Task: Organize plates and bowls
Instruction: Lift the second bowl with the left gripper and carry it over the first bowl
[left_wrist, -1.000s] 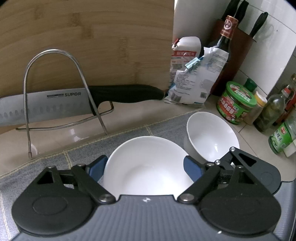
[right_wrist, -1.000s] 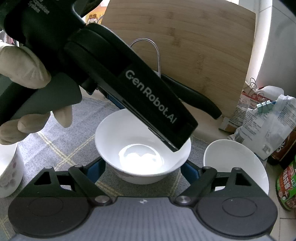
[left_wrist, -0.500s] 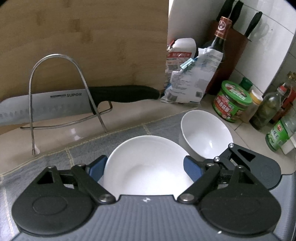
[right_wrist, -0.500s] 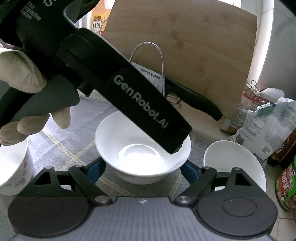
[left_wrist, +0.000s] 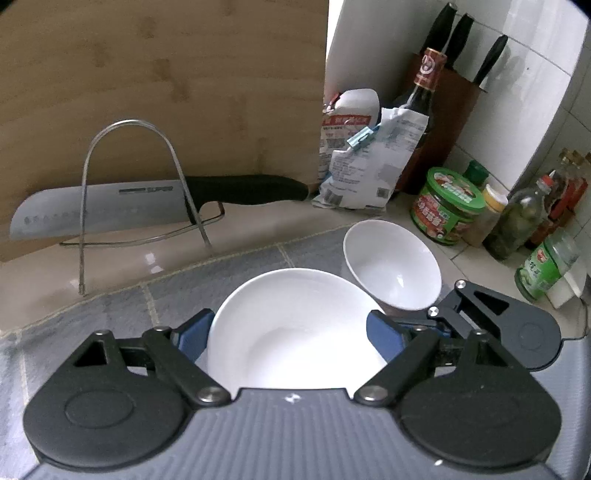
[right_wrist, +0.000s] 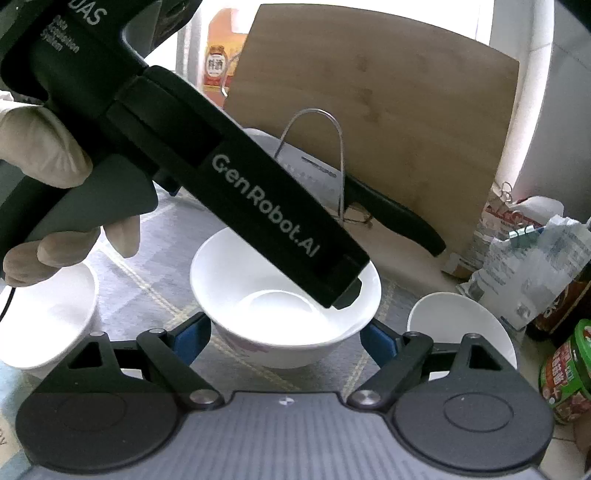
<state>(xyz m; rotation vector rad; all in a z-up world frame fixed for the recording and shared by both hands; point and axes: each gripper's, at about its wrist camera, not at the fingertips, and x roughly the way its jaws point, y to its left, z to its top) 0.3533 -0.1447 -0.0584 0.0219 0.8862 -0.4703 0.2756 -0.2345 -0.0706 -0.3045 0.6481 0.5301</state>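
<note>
A wide white bowl (left_wrist: 295, 328) stands on the grey mat. My left gripper (left_wrist: 291, 334) is open with its blue fingertips on either side of the bowl's rim, just above it. The same bowl (right_wrist: 258, 310) shows in the right wrist view, with the body of the left gripper (right_wrist: 236, 206) reaching over it. My right gripper (right_wrist: 284, 332) is open, its fingertips flanking the bowl's near wall. A smaller white bowl (left_wrist: 391, 264) sits to the right, also in the right wrist view (right_wrist: 461, 328). A third white bowl (right_wrist: 48, 317) stands at the left.
A cleaver (left_wrist: 147, 206) leans in a wire rack (left_wrist: 133, 184) against a bamboo board (left_wrist: 162, 85). Clipped bags (left_wrist: 365, 162), a sauce bottle (left_wrist: 424, 92), a knife block (left_wrist: 458, 103), a green tub (left_wrist: 447, 206) and bottles (left_wrist: 546, 266) line the back right.
Both grippers have drawn back and risen slightly; the left one's body has moved up and left over the wide bowl. The bowls have not moved.
</note>
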